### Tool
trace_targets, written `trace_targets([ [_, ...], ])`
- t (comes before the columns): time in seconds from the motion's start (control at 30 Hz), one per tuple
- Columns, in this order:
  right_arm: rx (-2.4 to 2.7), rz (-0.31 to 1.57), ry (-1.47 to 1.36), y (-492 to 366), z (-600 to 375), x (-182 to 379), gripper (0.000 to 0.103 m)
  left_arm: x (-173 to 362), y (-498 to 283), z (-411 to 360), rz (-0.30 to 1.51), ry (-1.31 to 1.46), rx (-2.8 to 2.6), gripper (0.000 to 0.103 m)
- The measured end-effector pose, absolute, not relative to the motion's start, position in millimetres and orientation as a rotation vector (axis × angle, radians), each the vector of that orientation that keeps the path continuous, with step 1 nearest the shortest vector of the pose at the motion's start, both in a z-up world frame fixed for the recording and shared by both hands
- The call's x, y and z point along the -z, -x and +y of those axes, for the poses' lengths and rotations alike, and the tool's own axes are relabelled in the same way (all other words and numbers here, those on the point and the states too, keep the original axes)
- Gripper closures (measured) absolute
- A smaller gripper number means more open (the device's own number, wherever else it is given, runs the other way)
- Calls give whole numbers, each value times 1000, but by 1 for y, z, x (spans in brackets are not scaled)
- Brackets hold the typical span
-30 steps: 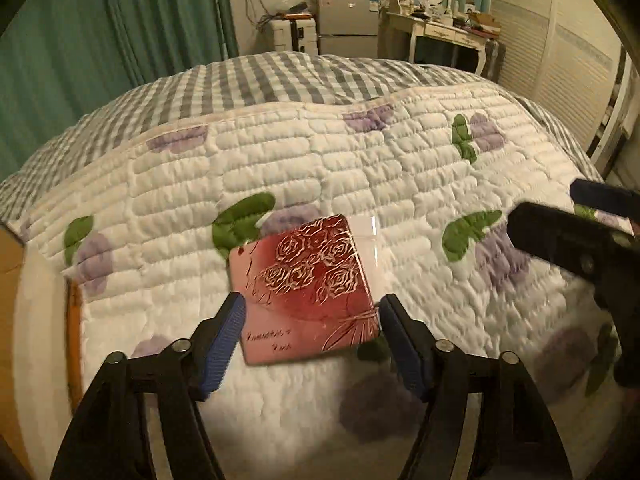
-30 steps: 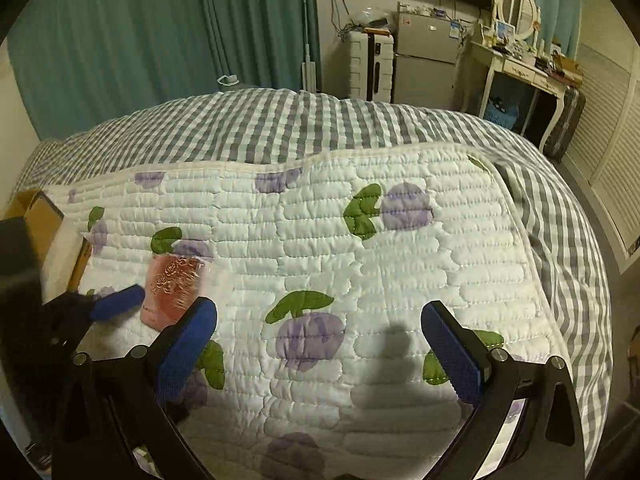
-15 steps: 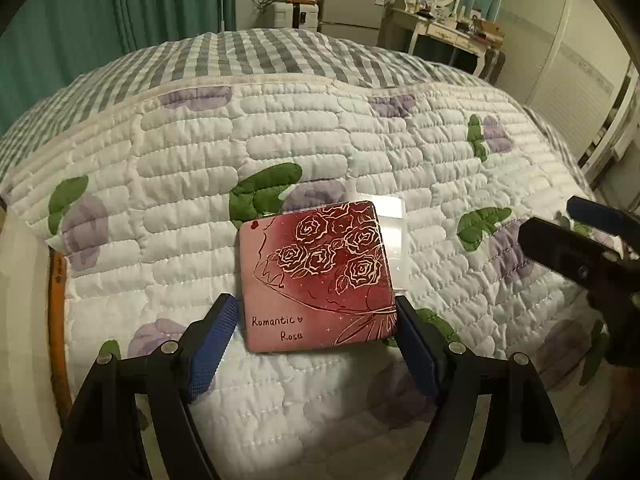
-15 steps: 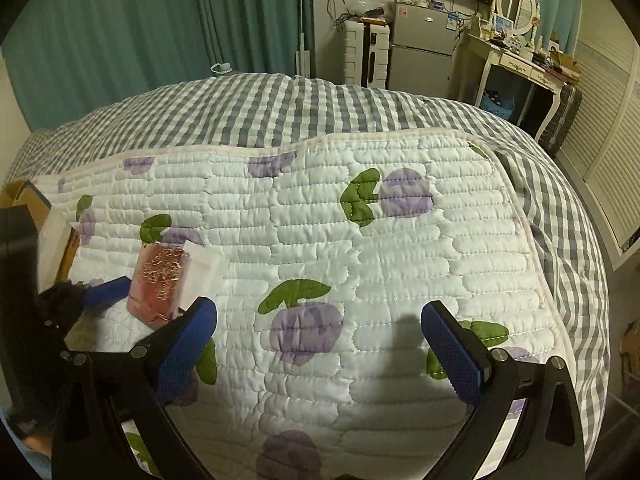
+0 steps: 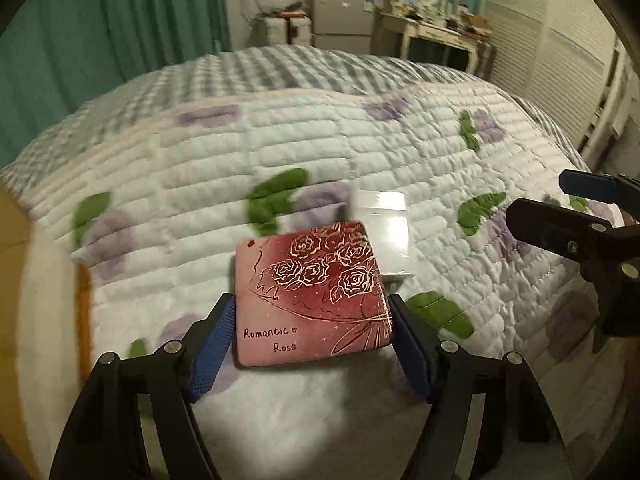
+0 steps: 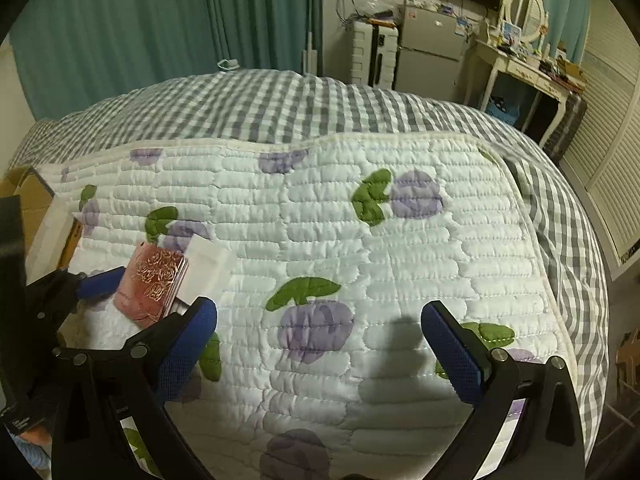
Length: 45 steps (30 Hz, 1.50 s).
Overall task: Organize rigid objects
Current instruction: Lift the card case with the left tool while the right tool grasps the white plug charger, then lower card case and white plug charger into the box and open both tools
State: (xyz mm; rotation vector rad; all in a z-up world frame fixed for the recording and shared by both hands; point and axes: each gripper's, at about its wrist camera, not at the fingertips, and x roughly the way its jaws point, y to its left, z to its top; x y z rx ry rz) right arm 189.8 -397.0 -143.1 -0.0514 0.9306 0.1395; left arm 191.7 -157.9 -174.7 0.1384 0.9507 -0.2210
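Red-pink square box (image 5: 310,294), rounded corners, glossy lid with gold line roses and "Romantic Rose" script, near bed's left edge, tilted, pinched at both sides by left gripper (image 5: 310,330) jaws. Clear glossy plastic piece (image 5: 382,232) just behind it on quilt (image 6: 360,240): white, padded, purple-flower print. Cardboard box (image 6: 28,196) at left edge. Right gripper (image 6: 320,340) jaws spread wide over quilt.

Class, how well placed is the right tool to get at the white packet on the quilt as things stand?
Probably able. The right tool is open over bare quilt, and the white packet lies off to its left, uncovered on its near side. The red tin overlaps its far side, held by the left tool.
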Motion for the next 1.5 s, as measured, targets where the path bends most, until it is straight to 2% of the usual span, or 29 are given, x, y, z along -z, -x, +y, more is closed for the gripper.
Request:
trace_targets([
  [0.2, -230, 913, 95, -189, -376, 139, 0, 157, -176, -143, 888, -122, 100, 30],
  [0.43, -310, 970, 85, -210, -346, 154, 1, 158, -175, -129, 898, -85, 75, 30],
  [0.63, -323, 1061, 9, -238, -332, 177, 15, 155, -167, -124, 884, -86, 65, 31],
  [0.73, -324, 1093, 29, -244, -321, 187, 32, 155, -168, -125, 881, -90, 65, 31],
  [0.83, -315, 1105, 70, -243, -311, 193, 38, 154, -167, -124, 880, -94, 65, 31],
  [0.87, -324, 1102, 69, -242, -311, 192, 51, 154, -167, -124, 881, -96, 65, 31],
  [0.97, -323, 1090, 77, -235, -312, 186, 57, 150, -163, -127, 874, -110, 66, 31],
  [1.2, -279, 999, 107, -199, -331, 149, 61, 122, -143, -134, 836, -110, 106, 32],
  [1.5, -233, 911, 142, -133, -334, 84, 61, 59, -101, -119, 745, -70, 179, 33],
])
